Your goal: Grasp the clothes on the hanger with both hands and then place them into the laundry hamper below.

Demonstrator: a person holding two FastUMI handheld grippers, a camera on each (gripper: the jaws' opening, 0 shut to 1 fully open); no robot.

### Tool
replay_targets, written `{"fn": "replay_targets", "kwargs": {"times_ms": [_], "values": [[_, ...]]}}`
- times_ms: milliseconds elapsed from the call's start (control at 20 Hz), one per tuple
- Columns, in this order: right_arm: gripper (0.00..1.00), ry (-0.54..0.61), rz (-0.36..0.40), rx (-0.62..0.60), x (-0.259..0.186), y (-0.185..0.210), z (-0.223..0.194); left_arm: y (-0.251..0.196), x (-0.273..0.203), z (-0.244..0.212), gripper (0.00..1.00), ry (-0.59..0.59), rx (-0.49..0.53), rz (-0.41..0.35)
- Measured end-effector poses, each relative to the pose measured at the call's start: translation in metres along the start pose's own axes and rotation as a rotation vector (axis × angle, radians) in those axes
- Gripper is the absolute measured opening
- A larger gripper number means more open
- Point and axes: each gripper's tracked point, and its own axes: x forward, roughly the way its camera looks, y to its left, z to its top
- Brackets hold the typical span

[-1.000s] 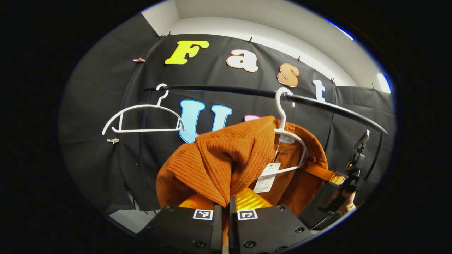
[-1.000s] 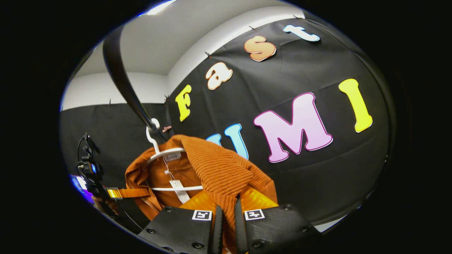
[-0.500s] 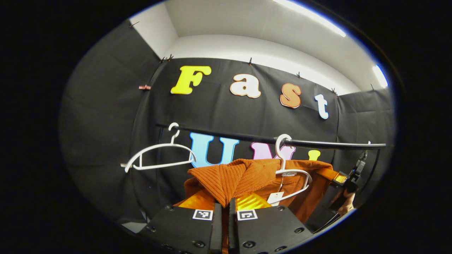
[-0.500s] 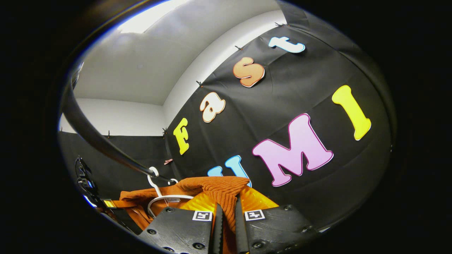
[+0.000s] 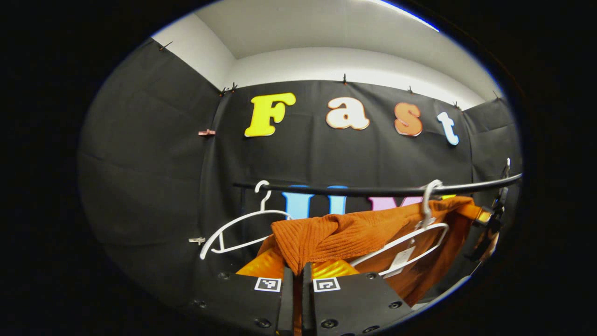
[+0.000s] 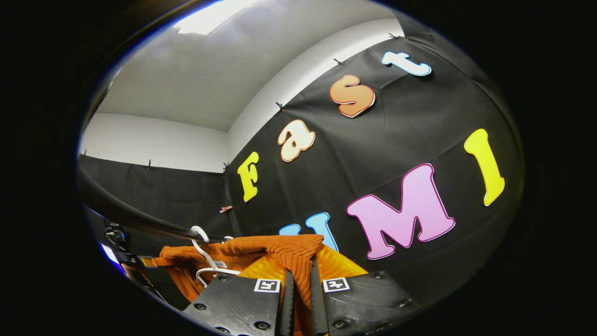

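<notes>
Stretching taut below the rail (image 5: 373, 190), apparently: sweater (image 5: 345, 233), both edges pinched.

The clothes (image 5: 354, 233) are one rust-orange ribbed knit garment, stretched sideways in a near-level band just below the black rail. Its near-left end bunches into a fold at the bottom of the left gripper view, and its right end reaches far right. A white hanger (image 5: 410, 238), tilted, lies against its front with the hook over the rail; a pale tag dangles beneath. In the right gripper view the same garment (image 6: 261, 252) sags leftward from a near fold.
</notes>
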Motion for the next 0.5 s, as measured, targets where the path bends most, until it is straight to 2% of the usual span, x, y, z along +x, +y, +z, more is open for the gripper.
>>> {"fn": "replay_targets", "kwargs": {"times_ms": [50, 150, 250, 300, 350, 400, 450, 500], "values": [[0.14, 0.015, -0.001, -0.032, 0.004, -0.001, -0.005, 0.005, 0.007, -0.014, 0.11, 0.034, -0.016, 0.012], [0.14, 0.054, -0.014, -0.08, 0.009, -0.009, -0.019, 0.009, 0.018, -0.047, 0.11, 0.101, -0.054, 0.017], [0.23, 0.076, -0.022, -0.079, 0.012, -0.016, -0.023, 0.012, 0.029, -0.072, 0.11, 0.141, -0.09, 0.013], [0.19, 0.085, -0.027, -0.078, 0.013, -0.021, -0.024, 0.013, 0.034, -0.083, 0.11, 0.164, -0.11, 0.007], [0.23, 0.103, -0.038, -0.079, 0.013, -0.025, -0.028, 0.012, 0.039, -0.092, 0.11, 0.186, -0.124, -0.002], [0.18, 0.12, -0.043, -0.082, 0.012, -0.028, -0.032, 0.013, 0.042, -0.101, 0.11, 0.205, -0.126, -0.007], [0.23, 0.135, -0.043, -0.091, 0.012, -0.027, -0.035, 0.014, 0.044, -0.11, 0.11, 0.221, -0.125, -0.007], [0.19, 0.143, -0.044, -0.101, 0.011, -0.027, -0.038, 0.016, 0.044, -0.119, 0.11, 0.232, -0.124, -0.005]]}}
